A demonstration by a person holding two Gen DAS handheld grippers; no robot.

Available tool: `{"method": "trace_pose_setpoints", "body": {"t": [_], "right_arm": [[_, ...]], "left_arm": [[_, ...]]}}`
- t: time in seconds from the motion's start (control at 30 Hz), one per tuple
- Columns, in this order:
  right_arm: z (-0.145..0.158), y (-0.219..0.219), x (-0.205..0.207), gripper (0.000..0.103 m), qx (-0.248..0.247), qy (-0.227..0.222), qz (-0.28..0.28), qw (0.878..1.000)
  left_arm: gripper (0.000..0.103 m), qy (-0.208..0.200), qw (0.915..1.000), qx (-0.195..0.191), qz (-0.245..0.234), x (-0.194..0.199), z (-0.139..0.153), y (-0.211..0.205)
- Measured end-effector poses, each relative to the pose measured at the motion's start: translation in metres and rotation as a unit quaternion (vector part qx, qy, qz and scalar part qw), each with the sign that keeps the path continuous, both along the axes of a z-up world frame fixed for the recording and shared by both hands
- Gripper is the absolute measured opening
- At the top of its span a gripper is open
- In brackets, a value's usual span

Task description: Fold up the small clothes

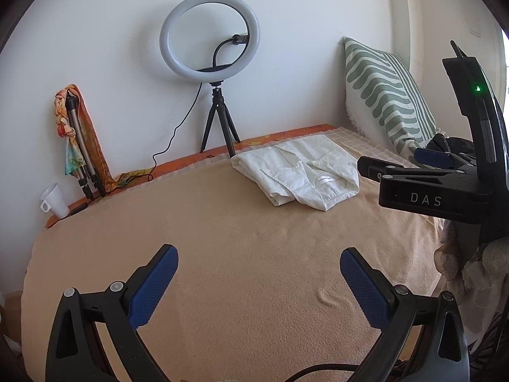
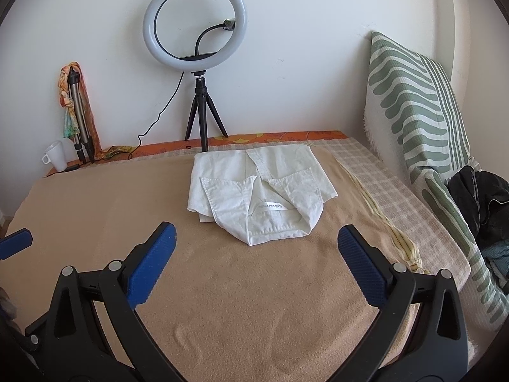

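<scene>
We have the white shirt (image 2: 259, 192) folded on the bed (image 2: 95, 210), both tools clear of it.
Left tool (image 1: 258, 281) and right tool (image 2: 256, 262) gape empty; next, we judge, we fetch another garment (perhaps the dark clothes (image 2: 483, 197)).

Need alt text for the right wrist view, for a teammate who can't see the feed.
A folded white shirt lies on a tan blanket, just ahead of the open, empty right gripper. Behind it a ring light stands on a small tripod at the white wall, with a green striped pillow on the right and a white cup far left.
</scene>
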State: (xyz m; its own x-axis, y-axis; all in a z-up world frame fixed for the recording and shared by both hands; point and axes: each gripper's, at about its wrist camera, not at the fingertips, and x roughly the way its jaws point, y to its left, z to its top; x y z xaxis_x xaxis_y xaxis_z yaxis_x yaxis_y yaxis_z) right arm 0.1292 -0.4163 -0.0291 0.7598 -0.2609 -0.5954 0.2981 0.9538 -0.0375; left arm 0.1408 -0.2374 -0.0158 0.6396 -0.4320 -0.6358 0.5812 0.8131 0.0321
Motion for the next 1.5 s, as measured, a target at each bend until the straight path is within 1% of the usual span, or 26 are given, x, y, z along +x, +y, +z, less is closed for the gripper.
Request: {"method": "trace_pose_setpoints", "body": {"t": [1.13, 1.5], "right_arm": [[-0.0001, 0.0053, 0.0013, 0.103, 0.003, 0.000, 0.008, 1.000], [-0.0012, 0.0076, 0.0038, 0.103, 0.007, 0.002, 0.013, 1.000]], "left_arm": [[0.103, 0.008, 0.9999, -0.003, 0.010, 0.0038, -0.0020, 0.0038], [0.103, 0.002, 1.0000, -0.002, 0.008, 0.0001, -0.0011, 0.0012]]}}
